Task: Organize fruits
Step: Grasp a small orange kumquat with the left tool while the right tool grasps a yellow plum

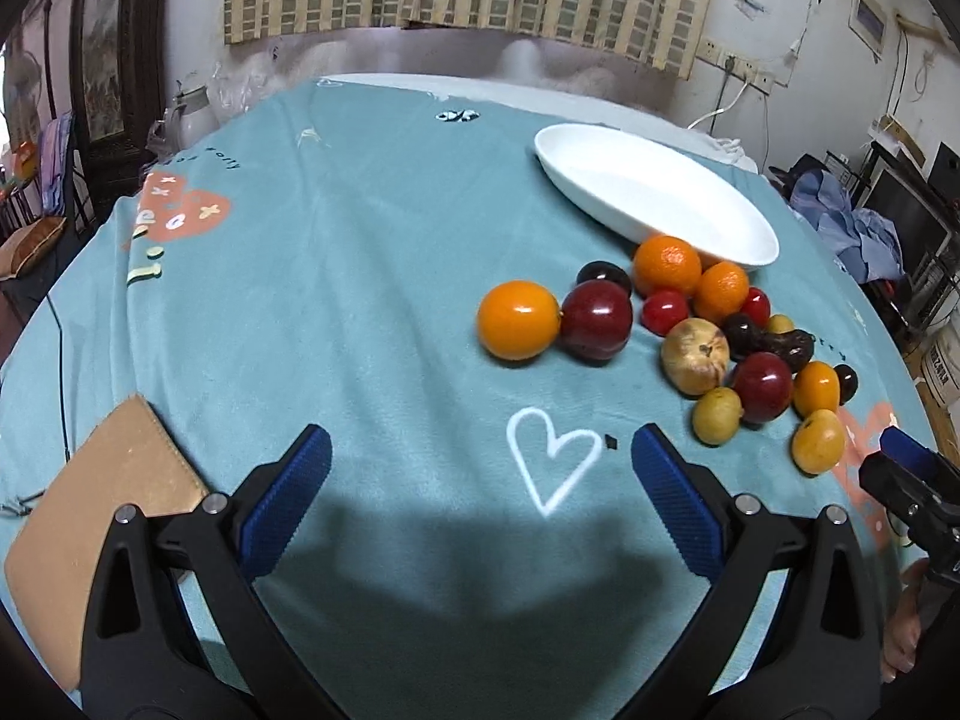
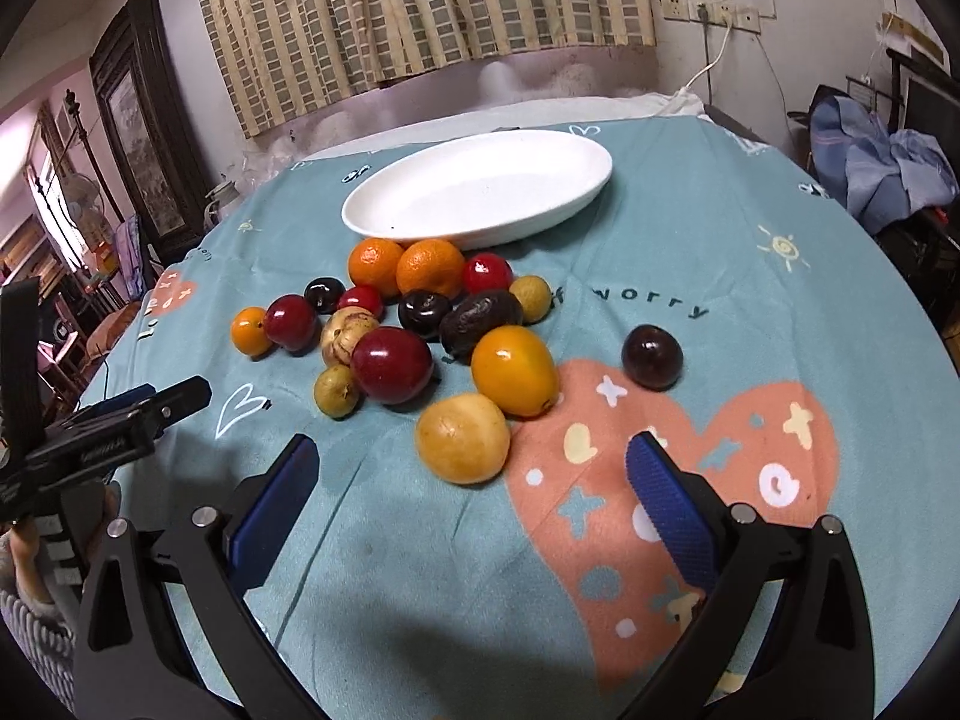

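A pile of several fruits, oranges (image 2: 431,267), red plums (image 2: 391,365) and yellow fruits (image 2: 462,438), lies on the teal cloth in front of an empty white oval dish (image 2: 480,189). The dish also shows in the left wrist view (image 1: 654,192), with an orange (image 1: 519,319) at the pile's left edge. One dark plum (image 2: 651,356) sits apart to the right. My left gripper (image 1: 480,474) is open and empty, left of the pile. My right gripper (image 2: 474,480) is open and empty, just short of the nearest yellow fruit.
A tan pad (image 1: 96,516) lies on the cloth at the near left. A round table under the teal cloth (image 1: 336,276) drops off on all sides. Clothes and furniture (image 2: 882,174) stand to the right, a curtain (image 2: 420,6) behind.
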The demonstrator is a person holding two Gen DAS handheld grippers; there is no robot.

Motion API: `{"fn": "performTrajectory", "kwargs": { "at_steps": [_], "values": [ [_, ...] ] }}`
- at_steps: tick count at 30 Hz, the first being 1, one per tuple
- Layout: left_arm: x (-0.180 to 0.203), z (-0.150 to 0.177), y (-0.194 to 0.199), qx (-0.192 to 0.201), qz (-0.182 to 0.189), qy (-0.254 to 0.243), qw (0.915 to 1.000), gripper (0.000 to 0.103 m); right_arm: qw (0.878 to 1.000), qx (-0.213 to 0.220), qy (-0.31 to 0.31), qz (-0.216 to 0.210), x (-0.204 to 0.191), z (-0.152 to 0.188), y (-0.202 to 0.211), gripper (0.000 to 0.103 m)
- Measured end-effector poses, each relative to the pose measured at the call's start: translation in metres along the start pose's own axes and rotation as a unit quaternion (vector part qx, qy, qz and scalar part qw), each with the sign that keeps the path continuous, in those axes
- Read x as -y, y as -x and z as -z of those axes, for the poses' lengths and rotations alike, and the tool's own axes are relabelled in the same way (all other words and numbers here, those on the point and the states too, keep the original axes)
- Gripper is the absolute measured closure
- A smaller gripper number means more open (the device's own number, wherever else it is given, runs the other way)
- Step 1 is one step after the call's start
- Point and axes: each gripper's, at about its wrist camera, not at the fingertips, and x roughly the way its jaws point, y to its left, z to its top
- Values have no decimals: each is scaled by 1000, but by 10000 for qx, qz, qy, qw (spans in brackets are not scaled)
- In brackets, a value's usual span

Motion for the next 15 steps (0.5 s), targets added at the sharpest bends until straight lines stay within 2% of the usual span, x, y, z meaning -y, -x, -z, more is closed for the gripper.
{"fn": "performTrajectory", "kwargs": {
  "at_steps": [2, 5, 7, 11, 15],
  "values": [
    [4, -7, -3, 27, -212, -253, 9995, 2, 9999, -58, -71, -130, 2, 0, -2, 25],
    [16, -20, -10, 188, -434, -891, 9949, 2, 9997, -58, -63, -220, 3, -2, -1, 26],
    [20, -26, -17, 221, -309, -1192, 9921, 2, 9998, -6, -26, -221, 4, -3, 1, 26],
    [17, -31, -33, 88, -12, -1476, 9890, 2, 9997, -19, -102, -236, 6, -4, 2, 26],
    [7, -32, -42, -97, 263, -1503, 9882, 3, 9996, -45, -116, -273, 10, -6, 1, 26]
  ]
}}
